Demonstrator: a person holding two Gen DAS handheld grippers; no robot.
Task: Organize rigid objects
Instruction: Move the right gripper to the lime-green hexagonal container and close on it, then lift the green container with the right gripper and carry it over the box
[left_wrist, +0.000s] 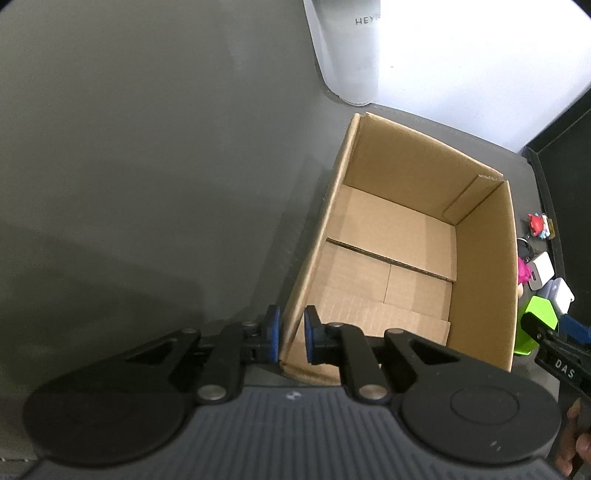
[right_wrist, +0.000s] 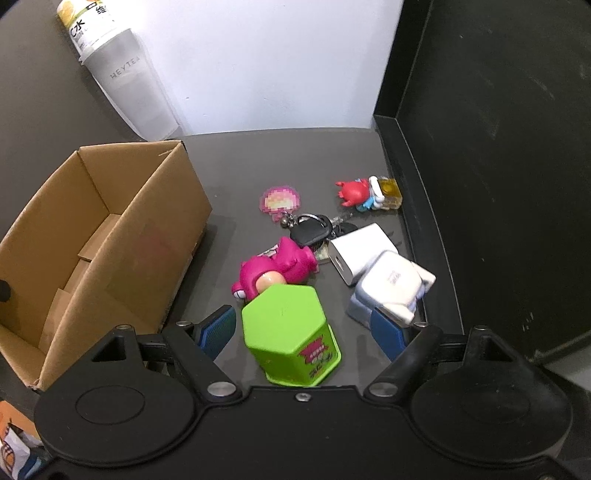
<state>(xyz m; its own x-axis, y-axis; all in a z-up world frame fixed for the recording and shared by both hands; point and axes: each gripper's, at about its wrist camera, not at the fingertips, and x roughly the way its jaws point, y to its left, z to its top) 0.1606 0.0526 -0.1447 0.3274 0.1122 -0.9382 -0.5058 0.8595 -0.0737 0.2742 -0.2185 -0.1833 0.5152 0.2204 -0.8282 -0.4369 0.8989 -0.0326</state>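
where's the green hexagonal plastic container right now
In the right wrist view the green hexagonal plastic container stands on the dark table between the open right gripper's blue pads, just in front of the pink toy figure, right of the cardboard box.

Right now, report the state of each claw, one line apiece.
Left claw: shut on the near wall of the brown cardboard box.
Right claw: open, pads either side of the green hexagonal plastic container, not pressing it.
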